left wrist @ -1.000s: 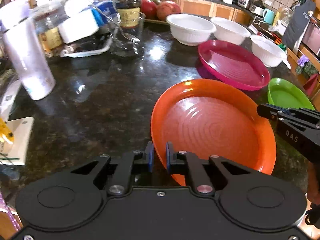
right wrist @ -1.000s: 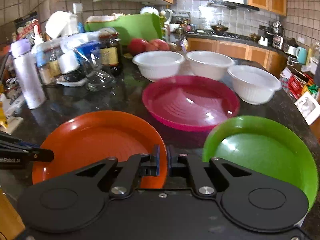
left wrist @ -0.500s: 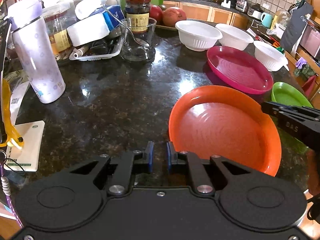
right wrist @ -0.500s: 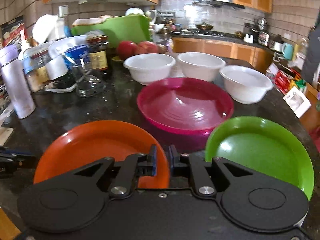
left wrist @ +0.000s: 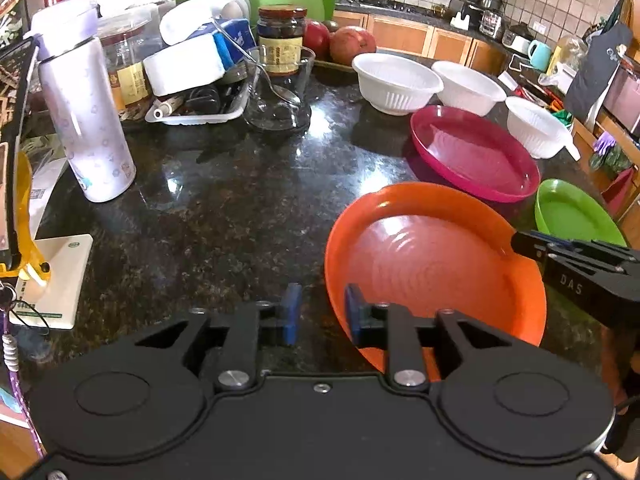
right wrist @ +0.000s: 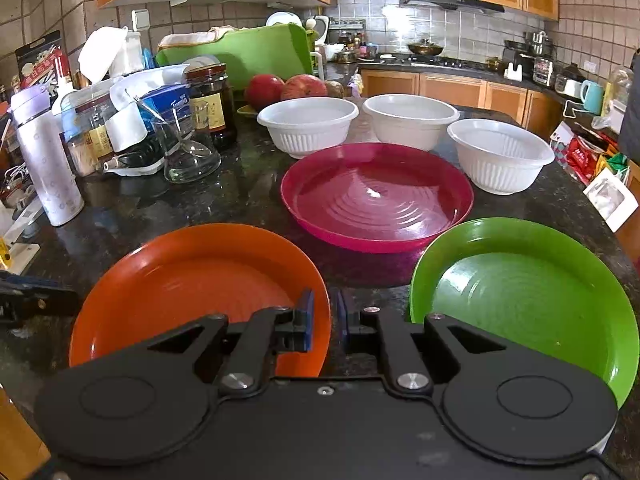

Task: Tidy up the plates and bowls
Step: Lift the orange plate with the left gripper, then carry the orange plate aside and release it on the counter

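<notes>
Orange plate (left wrist: 436,264): we see it flat on the dark granite tabletop (left wrist: 224,216), nearest to both tools, nothing in it.
Left gripper (left wrist: 318,314): we hold it low and level over the tabletop at the plate's left edge; its jaws stand apart, the rim lying between the blue pads (left wrist: 291,312), one pad outside the plate and one over its inner slope. We cannot tell whether either pad touches the rim.
Right gripper (right wrist: 322,320): we hold it low at the plate's right edge, pointing across the tabletop; its jaws stand slightly apart astride the rim, not clamped as far as we can see. From the left wrist view its tip shows at the plate's far right rim.
Pink plate (right wrist: 376,196): beyond the orange one, flat, bare inside.
Green plate (right wrist: 528,300): right of the orange one, apart from it, bare inside.
White bowls (right wrist: 308,126): three upright in a row behind the pink plate, each apart from the next; we see nothing in them.
Glass jug (left wrist: 278,92): left of the bowls, a spoon (left wrist: 272,84) leaning inside.
Jar (left wrist: 282,38): behind the jug, lid on, dark contents.
Bottle (left wrist: 86,120): lilac, upright, far left.
Apples (right wrist: 288,86): red, behind the bowls.
</notes>
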